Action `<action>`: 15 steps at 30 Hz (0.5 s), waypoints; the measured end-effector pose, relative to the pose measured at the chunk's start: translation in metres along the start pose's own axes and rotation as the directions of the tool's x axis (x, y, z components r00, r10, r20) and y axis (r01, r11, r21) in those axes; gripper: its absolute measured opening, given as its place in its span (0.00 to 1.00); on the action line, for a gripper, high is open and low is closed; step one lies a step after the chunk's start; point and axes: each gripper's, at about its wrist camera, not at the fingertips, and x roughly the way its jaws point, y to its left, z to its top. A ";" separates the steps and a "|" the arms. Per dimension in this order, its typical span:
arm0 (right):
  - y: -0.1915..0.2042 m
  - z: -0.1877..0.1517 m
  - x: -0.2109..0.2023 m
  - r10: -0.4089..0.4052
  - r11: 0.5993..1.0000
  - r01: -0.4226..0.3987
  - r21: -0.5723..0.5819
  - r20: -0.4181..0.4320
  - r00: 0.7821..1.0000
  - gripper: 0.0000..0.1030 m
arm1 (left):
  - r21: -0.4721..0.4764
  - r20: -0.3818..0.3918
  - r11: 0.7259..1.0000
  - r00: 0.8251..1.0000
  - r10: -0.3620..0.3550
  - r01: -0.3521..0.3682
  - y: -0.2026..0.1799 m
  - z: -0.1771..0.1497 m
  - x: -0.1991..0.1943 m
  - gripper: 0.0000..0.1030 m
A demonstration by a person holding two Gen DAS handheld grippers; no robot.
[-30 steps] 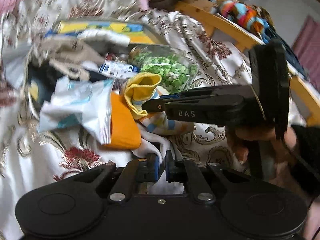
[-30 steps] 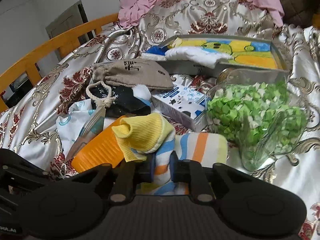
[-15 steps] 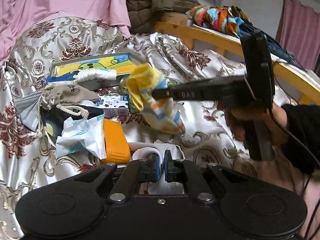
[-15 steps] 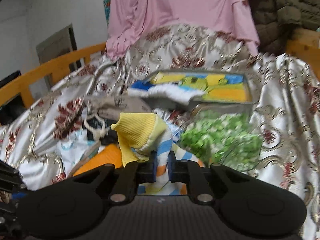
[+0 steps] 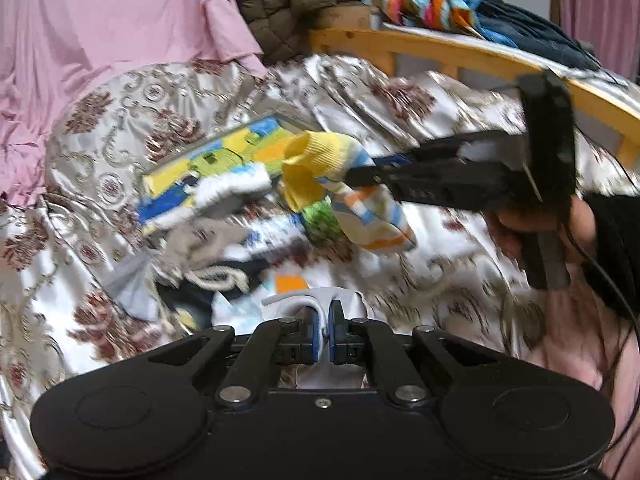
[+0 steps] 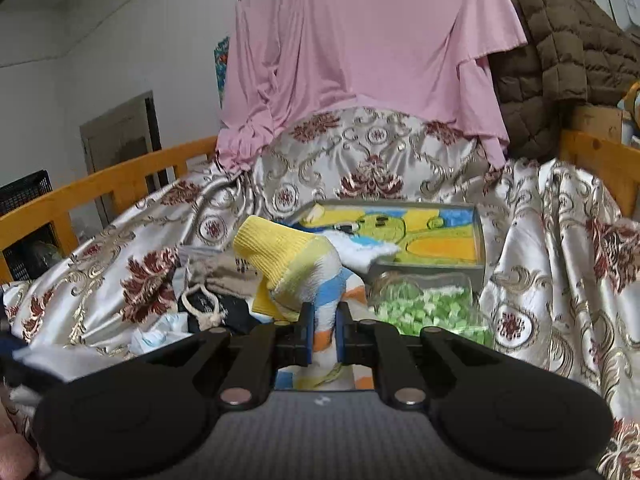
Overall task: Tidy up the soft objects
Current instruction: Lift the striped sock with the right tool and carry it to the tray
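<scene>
Striped sock (image 6: pixel 308 276), yellow cuff, blue and orange bands: clamped in the right gripper (image 6: pixel 323 334), lifted clear above the bed (image 6: pixel 560 248); toe end hangs down in the left view (image 5: pixel 372 220). White sock (image 5: pixel 316 300): pinched between the nearly closed fingers of the left gripper (image 5: pixel 324 330), low over the bedspread. Tray (image 6: pixel 478 236) with cartoon picture, a white fluffy cloth (image 6: pixel 360 252) on its near edge. Clear bag of green bits (image 6: pixel 432 308) just before the tray. Beige drawstring pouch (image 6: pixel 228 276) to the left, among blurred clutter.
</scene>
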 end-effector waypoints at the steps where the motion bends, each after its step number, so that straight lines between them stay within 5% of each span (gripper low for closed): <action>1: 0.000 0.003 -0.001 0.003 1.000 -0.003 -0.003 0.012 1.000 0.11 | -0.005 0.009 1.000 1.000 0.010 -0.010 0.003 0.008 0.000 0.04; 7: -0.007 0.033 0.009 0.044 0.999 -0.043 -0.006 0.090 0.995 0.11 | -0.024 0.083 0.998 0.995 0.060 -0.058 0.023 0.066 0.012 0.04; 15: -0.052 0.078 0.073 0.094 0.989 -0.109 0.096 0.152 0.984 0.11 | -0.077 0.157 0.983 0.972 0.176 -0.165 0.062 0.152 0.074 0.04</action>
